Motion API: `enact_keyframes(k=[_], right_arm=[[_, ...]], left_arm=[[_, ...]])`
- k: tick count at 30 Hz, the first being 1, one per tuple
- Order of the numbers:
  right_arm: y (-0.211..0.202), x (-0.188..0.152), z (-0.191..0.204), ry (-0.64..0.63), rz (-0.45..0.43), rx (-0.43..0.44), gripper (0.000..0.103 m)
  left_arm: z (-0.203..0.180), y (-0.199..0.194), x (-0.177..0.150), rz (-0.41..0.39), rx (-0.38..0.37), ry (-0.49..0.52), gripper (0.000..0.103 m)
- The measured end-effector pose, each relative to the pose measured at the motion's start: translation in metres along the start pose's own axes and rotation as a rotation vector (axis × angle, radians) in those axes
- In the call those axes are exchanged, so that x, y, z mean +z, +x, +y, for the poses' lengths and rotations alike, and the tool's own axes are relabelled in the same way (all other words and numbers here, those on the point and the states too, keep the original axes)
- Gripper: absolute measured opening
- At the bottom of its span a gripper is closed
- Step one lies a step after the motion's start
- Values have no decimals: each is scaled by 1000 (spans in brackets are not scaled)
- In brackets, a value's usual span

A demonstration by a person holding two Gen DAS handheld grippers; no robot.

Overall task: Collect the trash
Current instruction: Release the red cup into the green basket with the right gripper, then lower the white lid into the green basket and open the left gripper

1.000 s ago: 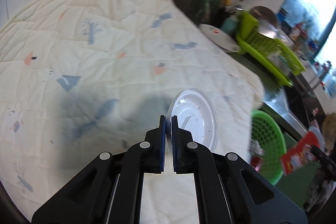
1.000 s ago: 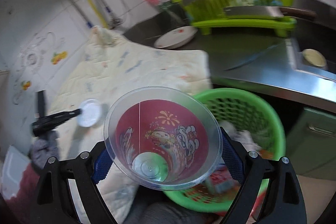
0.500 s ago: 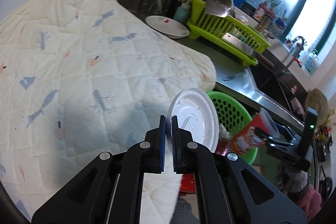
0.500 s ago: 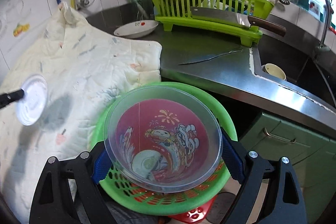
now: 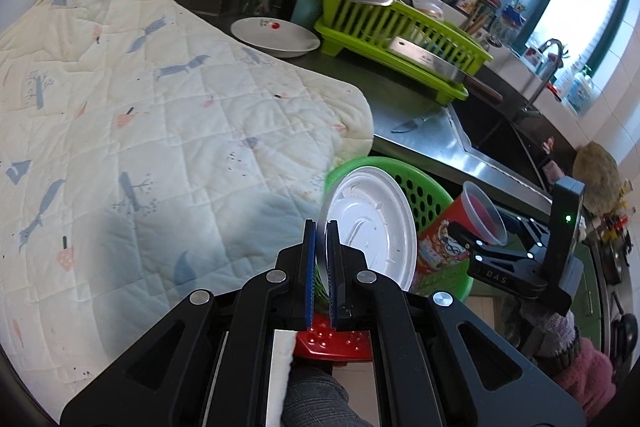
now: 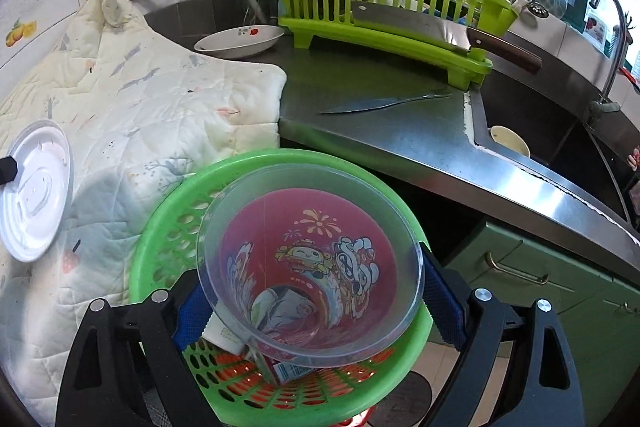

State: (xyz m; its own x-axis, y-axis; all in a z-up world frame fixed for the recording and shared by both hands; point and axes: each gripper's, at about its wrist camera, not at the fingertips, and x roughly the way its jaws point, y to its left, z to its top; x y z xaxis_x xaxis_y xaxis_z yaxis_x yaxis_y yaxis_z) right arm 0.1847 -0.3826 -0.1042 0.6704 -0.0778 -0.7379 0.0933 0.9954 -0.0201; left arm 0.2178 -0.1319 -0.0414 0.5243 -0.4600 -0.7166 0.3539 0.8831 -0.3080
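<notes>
My left gripper (image 5: pixel 321 259) is shut on the rim of a white plastic lid (image 5: pixel 370 223) and holds it upright by the near rim of a green basket (image 5: pixel 416 187). The lid also shows at the left of the right wrist view (image 6: pixel 34 187). My right gripper (image 6: pixel 312 291) is shut on a clear plastic cup (image 6: pixel 308 259) with a red cartoon print, held over the green basket (image 6: pixel 168 227). The cup also shows in the left wrist view (image 5: pixel 464 227). Cartons and wrappers (image 6: pixel 280 367) lie in the basket.
A quilted cream blanket (image 5: pixel 140 115) covers the surface to the left. A steel counter (image 6: pixel 400 131) holds a white bowl (image 6: pixel 240 41), a knife (image 6: pixel 380 103) and a green dish rack (image 6: pixel 392 11) bearing a cleaver. A sink (image 6: pixel 560 143) is at the right.
Both grippers have moved toward the green basket. The lid has swung from over the blanket to the basket's rim. The cup now hangs over the basket's inside.
</notes>
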Motion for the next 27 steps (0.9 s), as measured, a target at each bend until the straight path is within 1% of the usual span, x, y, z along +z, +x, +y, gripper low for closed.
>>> enact_keyframes(k=[8, 16, 19, 25, 27], right_arm=[[-6, -2, -8, 15, -15, 7, 88], [-31, -6, -16, 20, -53, -5, 89], [-42, -8, -20, 29, -70, -6, 91], [-55, -14, -26, 33, -87, 1, 91], [-57, -16, -25, 26, -85, -3, 91]], left_arm=[[-16, 9, -1, 16, -7, 26, 4], [-33, 25, -5, 42, -10, 52, 4], [-42, 33, -8, 57, -6, 71, 4], [-58, 48, -15, 82, 8, 113, 4], [-64, 52, -17, 86, 27, 134, 4]])
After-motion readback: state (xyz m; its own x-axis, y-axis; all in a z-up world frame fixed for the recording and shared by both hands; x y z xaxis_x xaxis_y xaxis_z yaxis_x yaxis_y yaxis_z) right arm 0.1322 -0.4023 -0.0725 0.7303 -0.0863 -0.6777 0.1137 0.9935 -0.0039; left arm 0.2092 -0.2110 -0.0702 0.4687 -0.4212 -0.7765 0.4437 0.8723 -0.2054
